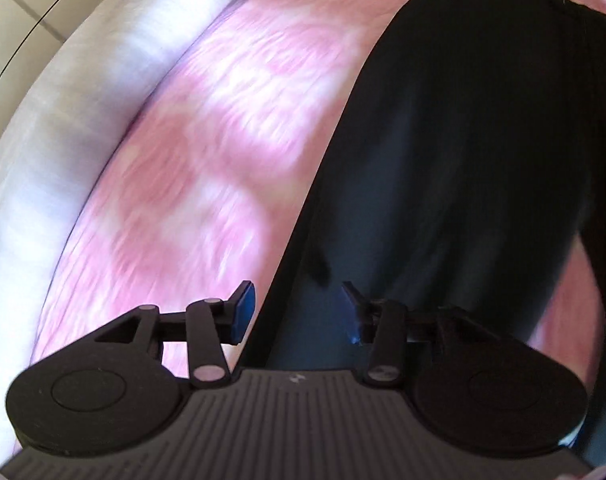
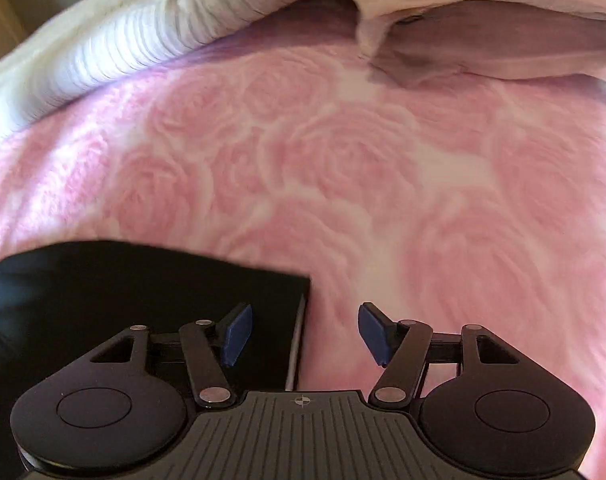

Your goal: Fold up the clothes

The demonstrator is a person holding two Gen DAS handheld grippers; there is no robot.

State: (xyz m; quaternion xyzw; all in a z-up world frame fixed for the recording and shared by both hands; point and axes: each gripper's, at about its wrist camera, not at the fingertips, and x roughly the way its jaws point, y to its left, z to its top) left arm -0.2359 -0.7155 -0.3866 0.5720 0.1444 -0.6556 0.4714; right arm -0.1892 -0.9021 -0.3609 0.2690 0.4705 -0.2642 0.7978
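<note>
Your left gripper (image 1: 299, 312) gapes empty over black garment (image 1: 455, 152) edge; your right gripper (image 2: 303, 334) gapes empty, garment corner under left finger (image 2: 236, 334).

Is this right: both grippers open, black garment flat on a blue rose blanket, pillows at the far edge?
Not quite. The blanket is pink, not blue, as the right wrist view shows. The rest holds: left gripper and right gripper are open, the black garment lies flat, and pillows sit at the far edge.
</note>
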